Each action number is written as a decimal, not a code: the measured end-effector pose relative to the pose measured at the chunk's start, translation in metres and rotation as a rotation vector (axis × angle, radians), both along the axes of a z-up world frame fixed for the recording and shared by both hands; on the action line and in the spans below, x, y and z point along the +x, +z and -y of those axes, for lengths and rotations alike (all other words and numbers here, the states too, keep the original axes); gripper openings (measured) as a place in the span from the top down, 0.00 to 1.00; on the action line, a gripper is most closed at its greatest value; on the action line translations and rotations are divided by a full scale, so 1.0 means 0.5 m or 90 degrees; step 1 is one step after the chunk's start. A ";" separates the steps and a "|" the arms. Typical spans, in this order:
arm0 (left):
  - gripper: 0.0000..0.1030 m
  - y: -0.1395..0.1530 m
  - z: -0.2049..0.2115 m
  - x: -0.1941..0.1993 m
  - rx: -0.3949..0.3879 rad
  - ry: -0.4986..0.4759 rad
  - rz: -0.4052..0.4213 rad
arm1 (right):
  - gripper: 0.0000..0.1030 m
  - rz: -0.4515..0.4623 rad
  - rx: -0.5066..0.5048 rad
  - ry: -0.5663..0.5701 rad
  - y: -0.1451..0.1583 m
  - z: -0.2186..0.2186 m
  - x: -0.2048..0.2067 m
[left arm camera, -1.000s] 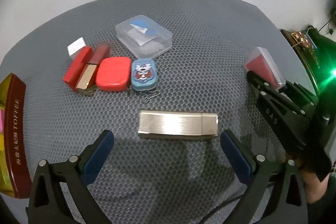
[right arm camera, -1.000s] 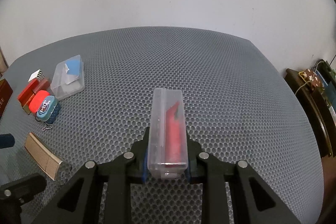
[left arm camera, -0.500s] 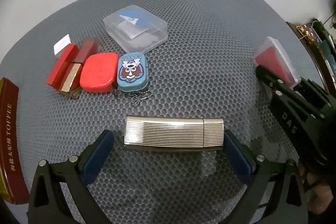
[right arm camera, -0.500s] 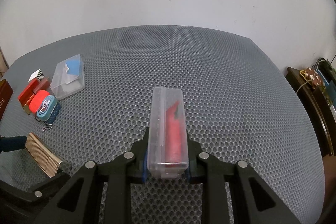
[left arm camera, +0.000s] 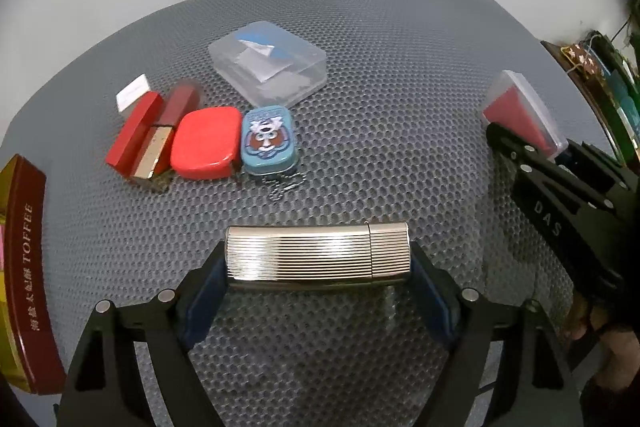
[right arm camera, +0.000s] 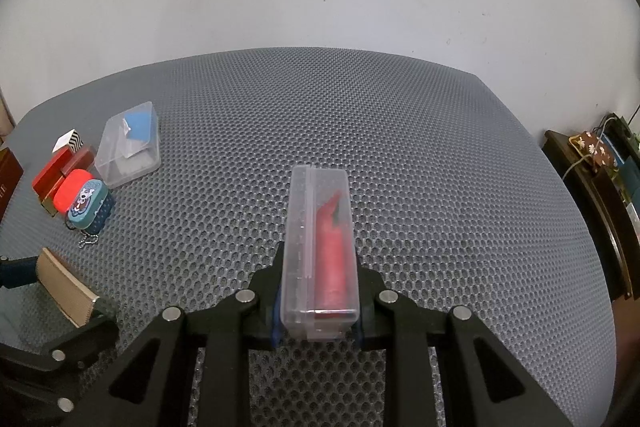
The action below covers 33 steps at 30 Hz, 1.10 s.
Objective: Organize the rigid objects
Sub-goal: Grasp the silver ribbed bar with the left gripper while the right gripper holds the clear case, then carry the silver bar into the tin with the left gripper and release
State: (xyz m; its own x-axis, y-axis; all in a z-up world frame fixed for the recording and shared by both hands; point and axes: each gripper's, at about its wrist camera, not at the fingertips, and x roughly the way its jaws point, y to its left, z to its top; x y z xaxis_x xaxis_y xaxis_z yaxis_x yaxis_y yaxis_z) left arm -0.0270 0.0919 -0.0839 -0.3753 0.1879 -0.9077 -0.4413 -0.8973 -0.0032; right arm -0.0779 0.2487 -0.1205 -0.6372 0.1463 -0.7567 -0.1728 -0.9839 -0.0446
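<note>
A silver ribbed case (left arm camera: 318,255) lies crosswise on the grey mesh table (left arm camera: 400,155). My left gripper (left arm camera: 318,265) straddles it lengthwise; its jaws are closing, and the blue pads (left arm camera: 208,287) touch both ends of the case. Seen from the right wrist, the same case (right arm camera: 66,291) sits at the lower left between the left fingers. My right gripper (right arm camera: 319,267) is shut on a clear plastic box with a red item inside (right arm camera: 320,235), held above the table. In the left wrist view that box (left arm camera: 520,107) and the right gripper (left arm camera: 532,163) are at the right edge.
Beyond the silver case stands a cluster: a small white box (left arm camera: 132,93), a red lipstick box (left arm camera: 134,135), a dark red lipstick (left arm camera: 176,115), a red rounded case (left arm camera: 204,143), a blue cartoon tin (left arm camera: 268,141) and a clear lidded box (left arm camera: 272,71). A toffee tin (left arm camera: 24,267) lies far left. Dark furniture (right arm camera: 600,195) stands right.
The left gripper came down over the silver case and its jaws narrowed until the pads met the case's ends. The right gripper and its clear box stayed put.
</note>
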 end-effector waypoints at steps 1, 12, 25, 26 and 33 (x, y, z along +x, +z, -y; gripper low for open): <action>0.22 0.002 0.008 0.000 -0.003 0.004 0.000 | 0.76 0.000 0.001 0.000 0.001 0.001 -0.001; 0.22 0.047 0.092 -0.016 -0.025 0.040 -0.033 | 0.76 0.005 0.005 -0.005 0.009 0.022 -0.004; 0.22 0.115 0.178 -0.017 -0.033 0.097 -0.052 | 0.76 0.006 0.008 -0.007 0.016 0.045 -0.001; 0.22 0.118 0.186 -0.017 -0.032 0.103 -0.052 | 0.76 0.006 0.010 -0.007 0.017 0.046 -0.001; 0.22 0.134 0.256 -0.039 -0.034 0.149 -0.059 | 0.76 0.006 0.010 -0.008 0.018 0.053 0.001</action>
State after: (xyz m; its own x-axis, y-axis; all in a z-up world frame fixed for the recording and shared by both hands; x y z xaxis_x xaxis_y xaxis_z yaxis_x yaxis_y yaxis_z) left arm -0.0463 -0.0362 -0.0168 -0.4855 0.0391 -0.8734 -0.2181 -0.9728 0.0777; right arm -0.0773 0.2222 -0.1115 -0.6278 0.1657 -0.7606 -0.1845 -0.9809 -0.0614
